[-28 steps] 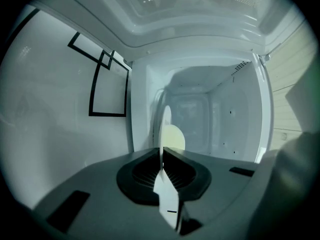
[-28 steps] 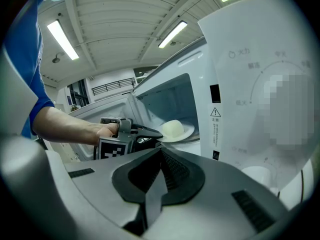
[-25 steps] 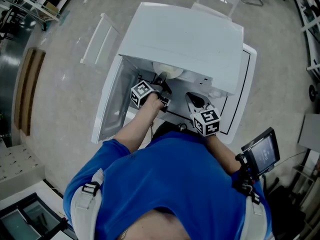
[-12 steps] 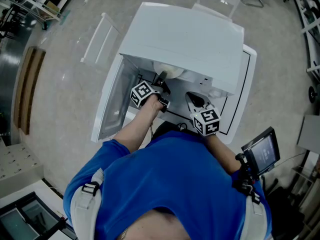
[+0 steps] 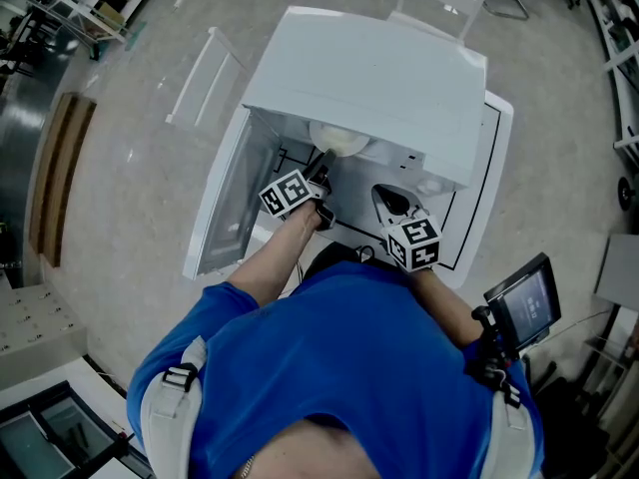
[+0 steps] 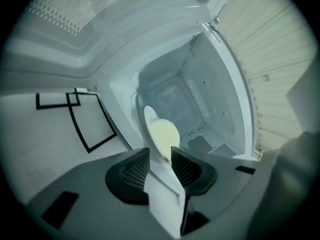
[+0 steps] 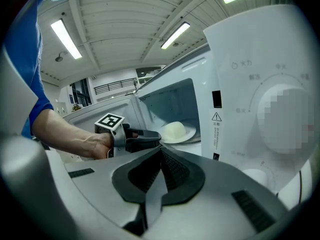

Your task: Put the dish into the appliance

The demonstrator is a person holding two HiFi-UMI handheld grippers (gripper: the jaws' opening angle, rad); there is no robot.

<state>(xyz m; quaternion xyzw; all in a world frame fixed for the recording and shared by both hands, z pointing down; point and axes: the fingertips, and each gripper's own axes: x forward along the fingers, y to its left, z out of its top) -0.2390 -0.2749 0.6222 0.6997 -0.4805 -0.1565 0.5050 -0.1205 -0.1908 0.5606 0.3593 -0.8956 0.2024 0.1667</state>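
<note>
The left gripper has just let go. Its jaws have been opening over the last moment and now stand wide apart, with the near rim of the dish between their tips but neither pad pressing on it, as far as I can see. From above, its marker cube also sits at a different tilt than a second ago, so the hand has rolled a little while staying at the mouth of the appliance.

The dish, a pale plate with a rounded mound on it, rests inside the white microwave's cavity, on its floor and close to the front opening. The door hangs wide open to the person's left.

The right gripper is idle. Its jaws are closed on nothing, and it hovers over the tabletop in front of the control panel, apart from the dish.

To my eye the placing is as good as done, since the dish stands on its own. What seems left is to draw the left gripper straight back without catching the rim. The door may also need shutting, though the task does not ask for that.
</note>
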